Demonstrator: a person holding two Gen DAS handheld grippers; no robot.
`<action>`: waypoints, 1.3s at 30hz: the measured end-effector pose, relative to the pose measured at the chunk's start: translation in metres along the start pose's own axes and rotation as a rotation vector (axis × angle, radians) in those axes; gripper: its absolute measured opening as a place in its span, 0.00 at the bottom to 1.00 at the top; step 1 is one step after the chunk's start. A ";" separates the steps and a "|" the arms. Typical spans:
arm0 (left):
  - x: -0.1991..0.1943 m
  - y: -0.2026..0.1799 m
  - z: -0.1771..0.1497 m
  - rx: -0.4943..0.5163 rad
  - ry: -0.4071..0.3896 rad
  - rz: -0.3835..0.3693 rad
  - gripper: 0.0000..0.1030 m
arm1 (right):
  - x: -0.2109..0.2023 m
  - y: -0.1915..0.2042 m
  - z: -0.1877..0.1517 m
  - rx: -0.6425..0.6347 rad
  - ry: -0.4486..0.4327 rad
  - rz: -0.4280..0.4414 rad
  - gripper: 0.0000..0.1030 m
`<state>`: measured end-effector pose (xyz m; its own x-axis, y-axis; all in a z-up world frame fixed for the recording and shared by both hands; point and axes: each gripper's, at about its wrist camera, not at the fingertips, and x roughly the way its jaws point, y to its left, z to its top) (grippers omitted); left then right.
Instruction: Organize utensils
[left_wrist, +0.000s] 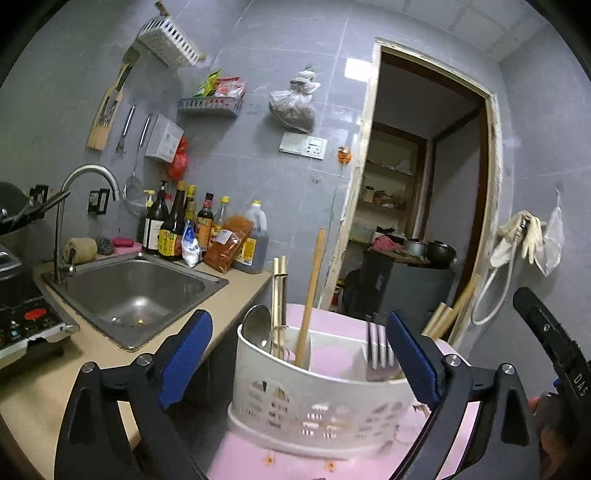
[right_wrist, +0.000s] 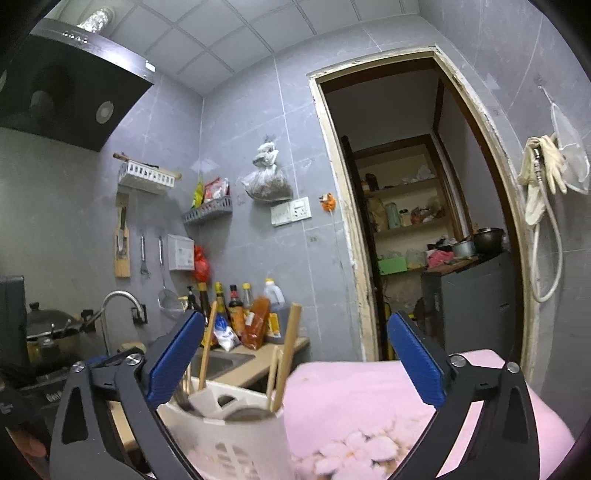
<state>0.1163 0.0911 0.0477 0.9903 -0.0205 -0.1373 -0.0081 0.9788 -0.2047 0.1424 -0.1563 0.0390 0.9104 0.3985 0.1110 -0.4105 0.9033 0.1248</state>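
Note:
A white slotted utensil caddy (left_wrist: 317, 398) stands on a pink cloth-covered surface (left_wrist: 243, 458). Its left compartment holds a metal spoon (left_wrist: 258, 326), golden chopsticks (left_wrist: 279, 295) and a long wooden stick (left_wrist: 313, 280). Forks (left_wrist: 378, 347) stand in its right end. My left gripper (left_wrist: 297, 317) is open, its blue pads wide on either side of the caddy and touching nothing. In the right wrist view the caddy (right_wrist: 229, 435) sits low and left, with the wooden stick (right_wrist: 290, 354) rising from it. My right gripper (right_wrist: 295, 315) is open and empty above the pink surface (right_wrist: 369, 391).
A steel sink (left_wrist: 136, 291) with a curved faucet (left_wrist: 88, 177) lies left of the caddy. Sauce bottles (left_wrist: 177, 229) line the wall, and a cooker panel (left_wrist: 26, 321) is at far left. A lidded wok (right_wrist: 51, 325) sits under the range hood (right_wrist: 74, 81). A doorway (left_wrist: 424, 184) opens behind.

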 end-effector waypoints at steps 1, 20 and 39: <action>-0.004 -0.003 -0.001 0.012 0.004 -0.007 0.95 | -0.005 -0.001 0.000 -0.003 0.009 -0.010 1.00; -0.051 -0.020 -0.044 0.138 0.090 -0.007 0.97 | -0.090 -0.014 -0.018 -0.099 0.231 -0.238 1.00; -0.068 -0.023 -0.066 0.167 0.105 -0.006 0.97 | -0.128 -0.019 -0.030 -0.069 0.259 -0.301 1.00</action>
<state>0.0403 0.0562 -0.0019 0.9704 -0.0388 -0.2385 0.0293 0.9986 -0.0433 0.0349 -0.2199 -0.0067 0.9758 0.1329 -0.1737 -0.1268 0.9909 0.0460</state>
